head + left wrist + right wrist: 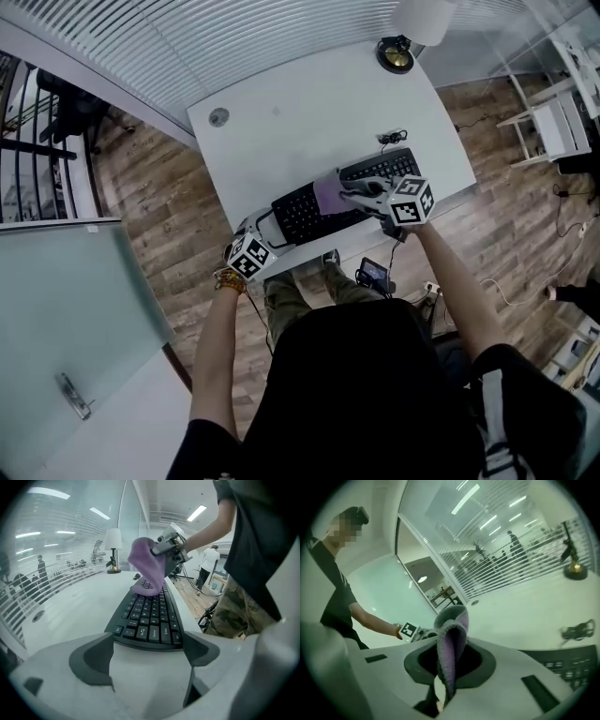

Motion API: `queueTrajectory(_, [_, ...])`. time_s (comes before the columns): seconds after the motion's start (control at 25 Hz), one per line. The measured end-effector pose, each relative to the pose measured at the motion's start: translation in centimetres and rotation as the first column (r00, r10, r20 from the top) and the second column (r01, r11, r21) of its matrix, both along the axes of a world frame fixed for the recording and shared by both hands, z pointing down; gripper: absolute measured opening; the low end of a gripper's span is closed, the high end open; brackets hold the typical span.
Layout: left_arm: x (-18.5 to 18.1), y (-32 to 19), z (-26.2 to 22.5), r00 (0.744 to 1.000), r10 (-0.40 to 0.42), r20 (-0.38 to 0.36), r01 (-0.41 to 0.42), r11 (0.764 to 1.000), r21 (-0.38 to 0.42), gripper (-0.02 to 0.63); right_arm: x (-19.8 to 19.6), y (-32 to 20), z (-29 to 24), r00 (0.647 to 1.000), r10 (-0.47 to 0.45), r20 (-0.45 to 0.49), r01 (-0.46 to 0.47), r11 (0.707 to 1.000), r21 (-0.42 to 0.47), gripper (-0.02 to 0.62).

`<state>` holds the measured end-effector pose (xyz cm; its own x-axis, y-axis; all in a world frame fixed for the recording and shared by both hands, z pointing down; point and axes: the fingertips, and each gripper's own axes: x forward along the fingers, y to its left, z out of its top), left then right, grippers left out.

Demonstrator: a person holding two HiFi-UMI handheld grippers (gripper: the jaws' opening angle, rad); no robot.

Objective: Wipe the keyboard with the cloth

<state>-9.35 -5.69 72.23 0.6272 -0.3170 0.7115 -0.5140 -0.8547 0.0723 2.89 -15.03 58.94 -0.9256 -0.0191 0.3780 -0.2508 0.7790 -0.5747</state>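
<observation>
Head view: the white desk (281, 122) is filling the middle, and the black keyboard (302, 214) is lying along its near edge, running toward the near right corner.
Cloth: the purple cloth (330, 195) is sitting over the keyboard's middle keys; in the left gripper view the cloth (147, 569) is hanging down, its lower end touching the keys.
Right gripper: the right gripper (354, 194) is reaching in over the keyboard's right half; in its own view the right gripper (450, 660) is pinching a folded edge of the cloth (451, 644) tight between its jaws.
Left gripper: the left gripper (265, 228) is waiting at the desk's near edge, just beside the keyboard's left end; in its own view the left gripper (147, 660) is showing its jaws wide apart with nothing clamped, and the keyboard (150, 616) is stretching away just ahead of the tips.
Lamp: a lamp (424, 19) is standing at the desk's far right corner, well apart from the keyboard.
</observation>
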Motion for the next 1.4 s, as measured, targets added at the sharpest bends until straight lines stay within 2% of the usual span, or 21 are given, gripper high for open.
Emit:
queueTrajectory(0.12, [0.0,0.0,0.0,1.000,-0.002,0.006,0.002,1.000,-0.002,0.456,7.4,-3.7,-0.5,0.988,0.121,-0.098,-0.114,0.991,0.075,0.041])
queueTrajectory(0.2, [0.0,0.0,0.1,1.000,-0.003,0.011,0.003,1.000,-0.004,0.454,12.0,-5.5,-0.5,0.967,0.184,-0.176,-0.163,0.978,0.126,0.041])
queueTrajectory(0.32, [0.0,0.1,0.0,1.000,-0.004,0.017,0.004,1.000,-0.007,0.455,18.2,-7.3,-0.2,0.911,0.265,-0.315,-0.206,0.956,0.207,0.041])
queueTrajectory(0.44, [0.0,0.1,0.1,1.000,-0.004,0.019,0.004,1.000,-0.005,0.454,23.1,-8.4,0.6,0.837,0.310,-0.451,-0.199,0.940,0.276,0.041])
queueTrajectory(0.64, [0.0,0.1,0.1,1.000,-0.009,0.027,0.009,1.000,-0.006,0.454,26.9,-9.5,2.8,0.705,0.366,-0.608,-0.152,0.915,0.375,0.041])
queueTrajectory(0.76, [0.0,0.0,0.1,0.999,-0.006,0.031,0.007,1.000,-0.010,0.454,26.4,-9.3,5.3,0.663,0.354,-0.659,-0.128,0.922,0.366,0.041])
queueTrajectory(0.88, [0.0,0.0,0.1,0.999,-0.010,0.031,0.010,1.000,-0.012,0.454,25.1,-8.8,8.4,0.663,0.307,-0.682,-0.127,0.945,0.302,0.041])
queueTrajectory(0.96, [0.1,0.1,0.2,0.999,-0.011,0.031,0.012,1.000,-0.016,0.454,24.7,-8.8,9.6,0.669,0.315,-0.674,-0.159,0.946,0.284,0.041])
queueTrajectory(1.04, [0.2,0.1,0.2,1.000,-0.009,0.030,0.009,1.000,-0.016,0.454,24.6,-8.9,10.0,0.690,0.341,-0.639,-0.230,0.940,0.253,0.042])
queueTrajectory(1.16, [0.1,0.1,0.2,1.000,-0.006,0.028,0.007,1.000,-0.014,0.456,24.0,-8.0,10.5,0.745,0.339,-0.574,-0.312,0.938,0.149,0.041])
queueTrajectory(1.24, [0.1,0.0,0.1,1.000,-0.006,0.025,0.006,1.000,-0.015,0.456,22.9,-7.0,10.7,0.769,0.304,-0.563,-0.285,0.951,0.123,0.038])
queueTrajectory(1.32, [0.1,0.0,0.1,1.000,-0.006,0.023,0.006,1.000,-0.017,0.456,22.3,-6.7,10.8,0.770,0.287,-0.570,-0.260,0.957,0.130,0.038])
queueTrajectory(1.4, [0.1,-0.1,0.1,1.000,-0.005,0.022,0.005,1.000,-0.014,0.456,21.9,-6.5,10.9,0.783,0.266,-0.562,-0.260,0.961,0.094,0.038])
